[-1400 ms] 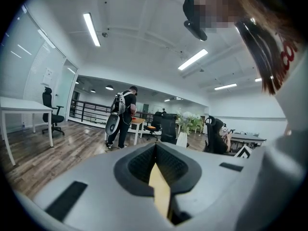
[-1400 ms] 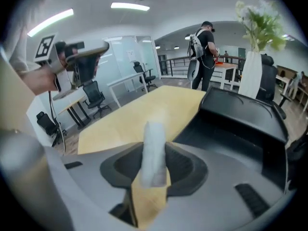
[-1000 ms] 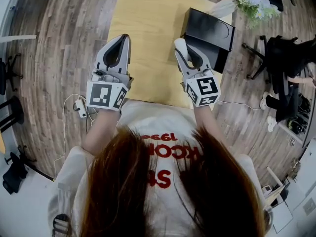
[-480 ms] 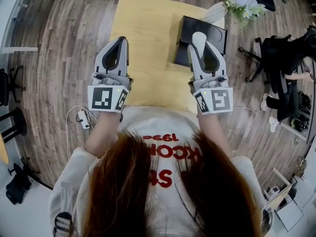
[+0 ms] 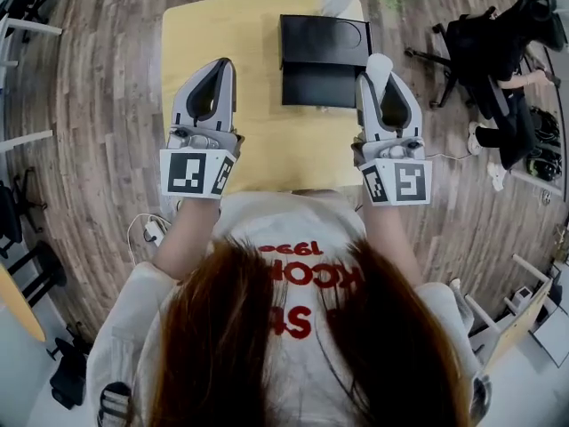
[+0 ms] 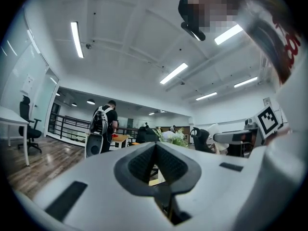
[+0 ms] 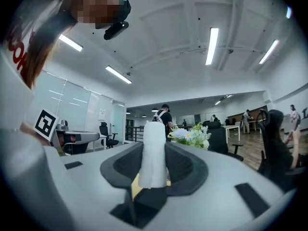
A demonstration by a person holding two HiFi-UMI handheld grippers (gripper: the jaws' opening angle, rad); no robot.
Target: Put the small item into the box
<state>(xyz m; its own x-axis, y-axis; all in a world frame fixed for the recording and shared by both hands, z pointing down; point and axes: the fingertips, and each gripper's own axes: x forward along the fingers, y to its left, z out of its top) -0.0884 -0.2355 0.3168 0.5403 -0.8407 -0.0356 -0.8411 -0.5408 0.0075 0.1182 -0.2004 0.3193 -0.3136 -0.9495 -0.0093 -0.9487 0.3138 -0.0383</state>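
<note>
At the right-hand edge of the table (image 5: 222, 25), the likeliest failure is a slip. The small item (image 7: 154, 150), a pale, rounded, upright piece, is pinched only along its lower part, and most of its length stands proud of the jaw tips. A tilt of the wrist or a knock against the wall of the box (image 5: 323, 56) could lever it out of the grip. From the head view the item sits beyond the table's right edge with wooden floor (image 5: 462, 194) beneath it, so a drop here would probably end up on the floor rather than on the tabletop. A second risk is letting go too early. The box lies to the left of the item as the head view shows it, not under it, and the view does not make clear which of the box's dark panels is the open cavity, so the item could be set down on a lid or a rim. The right gripper (image 5: 384, 80) is clamped on the item, with both pads pressing its sides and the item centred between them, pointing away from the person. It is near the box's right side but apart from it. The left gripper (image 5: 220, 68) has its jaws closed together on nothing and hangs over the table, left of the box.
</note>
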